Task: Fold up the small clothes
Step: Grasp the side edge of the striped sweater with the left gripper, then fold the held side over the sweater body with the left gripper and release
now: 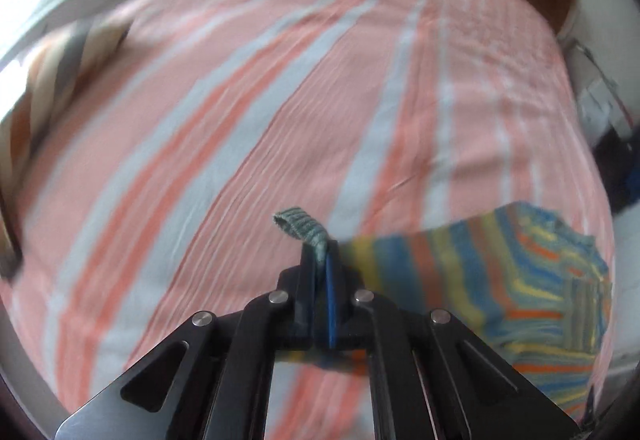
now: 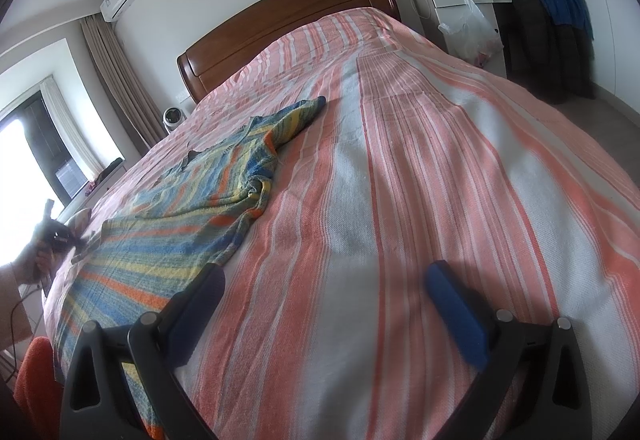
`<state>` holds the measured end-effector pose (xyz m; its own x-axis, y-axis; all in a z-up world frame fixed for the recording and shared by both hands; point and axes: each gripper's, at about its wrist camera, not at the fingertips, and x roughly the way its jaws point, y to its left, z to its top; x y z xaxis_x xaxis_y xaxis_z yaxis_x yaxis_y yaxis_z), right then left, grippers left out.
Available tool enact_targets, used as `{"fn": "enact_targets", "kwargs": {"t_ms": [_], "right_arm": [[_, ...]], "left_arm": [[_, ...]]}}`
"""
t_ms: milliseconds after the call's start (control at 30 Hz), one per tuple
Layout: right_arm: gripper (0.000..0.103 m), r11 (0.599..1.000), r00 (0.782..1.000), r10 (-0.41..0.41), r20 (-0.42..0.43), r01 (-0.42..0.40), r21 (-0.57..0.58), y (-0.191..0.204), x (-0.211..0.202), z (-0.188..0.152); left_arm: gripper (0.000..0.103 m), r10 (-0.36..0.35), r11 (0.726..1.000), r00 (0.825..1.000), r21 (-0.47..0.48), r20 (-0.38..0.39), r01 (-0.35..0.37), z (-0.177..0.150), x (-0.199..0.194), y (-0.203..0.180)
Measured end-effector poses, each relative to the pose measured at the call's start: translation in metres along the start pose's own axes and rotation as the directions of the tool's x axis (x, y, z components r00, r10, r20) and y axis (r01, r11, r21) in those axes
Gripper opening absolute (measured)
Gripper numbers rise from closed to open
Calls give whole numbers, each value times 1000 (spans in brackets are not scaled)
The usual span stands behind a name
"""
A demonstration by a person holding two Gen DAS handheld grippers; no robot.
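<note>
A small knit sweater (image 2: 192, 199) with blue, yellow and orange stripes lies spread on the left half of the bed, one sleeve (image 2: 300, 115) reaching toward the headboard. My left gripper (image 1: 320, 252) is shut on the sweater's ribbed green cuff (image 1: 298, 224), which sticks up past the fingertips. The rest of the sweater (image 1: 520, 280) trails off to the right, blurred. In the right wrist view, a hand holds the left gripper (image 2: 86, 242) at the sweater's left edge. My right gripper (image 2: 324, 280) stands open over the bedcover, just right of the sweater's hem, holding nothing.
The bed has a pink, orange and white striped cover (image 2: 440, 159) and a wooden headboard (image 2: 288, 19). A striped pillow (image 1: 60, 79) lies at its left edge. A white cabinet with a plastic bag (image 2: 468, 23) and dark clothes (image 2: 552, 31) stand at the right. An orange cloth (image 2: 36, 380) is at lower left.
</note>
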<state>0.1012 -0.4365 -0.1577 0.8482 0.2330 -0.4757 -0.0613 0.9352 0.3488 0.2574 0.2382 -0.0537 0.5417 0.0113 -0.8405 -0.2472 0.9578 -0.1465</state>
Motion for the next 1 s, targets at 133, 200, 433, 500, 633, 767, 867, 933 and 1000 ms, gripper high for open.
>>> {"fn": "enact_targets", "kwargs": {"t_ms": [133,200,433,500,633,767,867,933,1000], "right_arm": [[100,1000,1000,2,2,-2,1,1,0,0],[100,1000,1000,4,2,-4,2,0,0,-1],[100,1000,1000,5,4,-5,1,-2,-1,0],[100,1000,1000,5,4,-5,1,-1,-1,-1],[100,1000,1000,5,4,-5,1,-1,-1,-1],[100,1000,1000,8,6,-8,2,-2,-1,-1],[100,1000,1000,8,6,-8,1,-3,-1,-1],[100,1000,1000,8,6,-8,1,-2,-1,-1],[101,1000,1000,9,6,-9,1,-3,-1,-1]], "left_arm": [[2,-128,975,985,197,116,103,30,-64,-102],[2,-204,940,969,302,136,156,30,-87,-162],[4,-328,804,944,533,27,264,-47,-63,-324],[21,-328,773,944,565,-36,290,-83,-34,-357],[55,-300,744,941,580,-155,332,-152,-1,-372],[61,-296,774,942,538,-157,333,-170,-13,-315],[83,-271,849,961,456,-55,266,-149,-26,-240],[86,-253,863,967,449,-14,232,-138,-28,-205],[84,-224,836,972,500,-67,227,-137,-15,-186]]}}
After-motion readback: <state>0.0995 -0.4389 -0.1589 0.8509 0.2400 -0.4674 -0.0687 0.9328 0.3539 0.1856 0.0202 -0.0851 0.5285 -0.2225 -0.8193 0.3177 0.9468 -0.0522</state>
